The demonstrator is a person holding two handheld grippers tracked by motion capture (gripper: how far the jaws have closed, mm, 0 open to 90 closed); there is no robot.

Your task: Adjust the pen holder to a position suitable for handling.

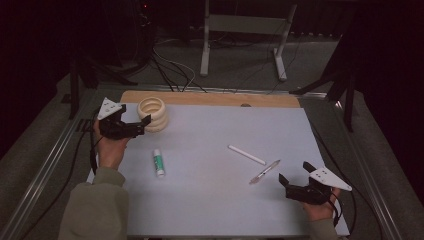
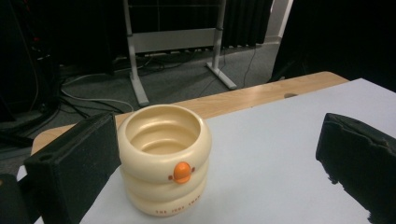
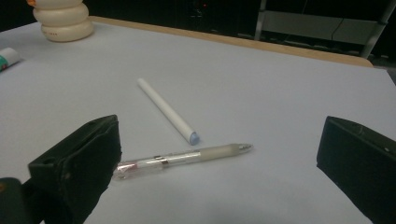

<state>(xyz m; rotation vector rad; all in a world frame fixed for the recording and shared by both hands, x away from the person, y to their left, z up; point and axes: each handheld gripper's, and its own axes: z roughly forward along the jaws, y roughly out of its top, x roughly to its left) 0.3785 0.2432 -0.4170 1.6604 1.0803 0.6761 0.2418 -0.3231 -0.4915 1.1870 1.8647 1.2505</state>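
Observation:
A cream ringed cup (image 1: 151, 114) with an orange beak (image 2: 182, 172) stands upright at the mat's back left. My left gripper (image 1: 134, 118) is open beside it. In the left gripper view the cup (image 2: 163, 158) stands between the jaws, close to the left one, with no contact visible. A clear pen (image 1: 265, 171) and a white pen (image 1: 246, 154) lie right of centre. My right gripper (image 1: 296, 173) is open just short of the clear pen (image 3: 182, 158), which lies across the gap between its jaws. The white pen (image 3: 167, 109) lies beyond it.
A glue stick (image 1: 158, 162) lies on the pale mat (image 1: 210, 200) left of centre. A wooden strip (image 1: 210, 98) runs along the back of the table. Beyond it stand a metal frame (image 1: 245, 30) and cables (image 1: 170, 70) on the floor.

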